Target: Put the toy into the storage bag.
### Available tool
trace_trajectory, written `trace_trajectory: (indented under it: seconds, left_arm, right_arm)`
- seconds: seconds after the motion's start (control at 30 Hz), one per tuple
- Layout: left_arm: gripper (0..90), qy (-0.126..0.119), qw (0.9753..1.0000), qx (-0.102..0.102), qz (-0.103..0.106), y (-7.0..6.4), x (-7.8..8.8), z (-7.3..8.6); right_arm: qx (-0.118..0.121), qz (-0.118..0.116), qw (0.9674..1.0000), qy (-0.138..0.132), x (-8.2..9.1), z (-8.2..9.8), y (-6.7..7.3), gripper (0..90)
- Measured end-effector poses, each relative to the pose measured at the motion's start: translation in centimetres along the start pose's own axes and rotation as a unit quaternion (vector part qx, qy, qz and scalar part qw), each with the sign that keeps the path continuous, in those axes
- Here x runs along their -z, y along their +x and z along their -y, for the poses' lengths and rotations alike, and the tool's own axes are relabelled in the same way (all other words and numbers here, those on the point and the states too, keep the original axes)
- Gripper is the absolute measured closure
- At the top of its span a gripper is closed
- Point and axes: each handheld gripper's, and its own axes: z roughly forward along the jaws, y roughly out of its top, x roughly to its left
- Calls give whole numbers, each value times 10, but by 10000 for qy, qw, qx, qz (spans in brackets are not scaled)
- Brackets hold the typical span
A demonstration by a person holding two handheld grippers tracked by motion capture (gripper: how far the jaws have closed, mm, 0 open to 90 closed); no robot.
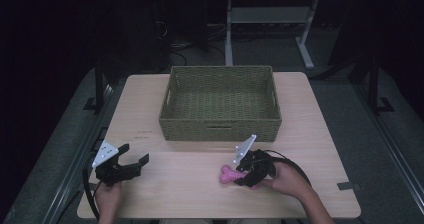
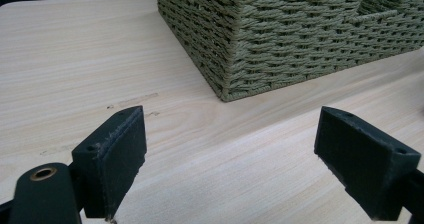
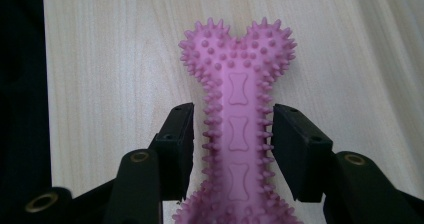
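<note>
Near the table's front edge, right tool [image 3: 232,134] clamps a pink bone toy [image 3: 236,99] (left tool [image 2: 230,154] gapes empty).

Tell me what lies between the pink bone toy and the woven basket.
Nothing visible does. The pink spiky rubber bone toy sits between the right gripper fingers on bare table, just in front of the green woven basket. Only the basket's near wall would have to be cleared. The left gripper is off to the side.

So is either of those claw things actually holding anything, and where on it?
The right gripper has its jaws closed on the pink bone toy, across the narrow middle shaft. The left gripper is open and holds nothing.
</note>
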Motion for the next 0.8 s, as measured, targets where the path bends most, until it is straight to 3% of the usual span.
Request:
trace_trajectory:
  seconds: [0.8]
  left_arm:
    - [128, 0, 10000, 36, 3, 1, 1, 0]
  right_arm:
    - [306, 182, 9978, 568, -5, -12, 3, 549]
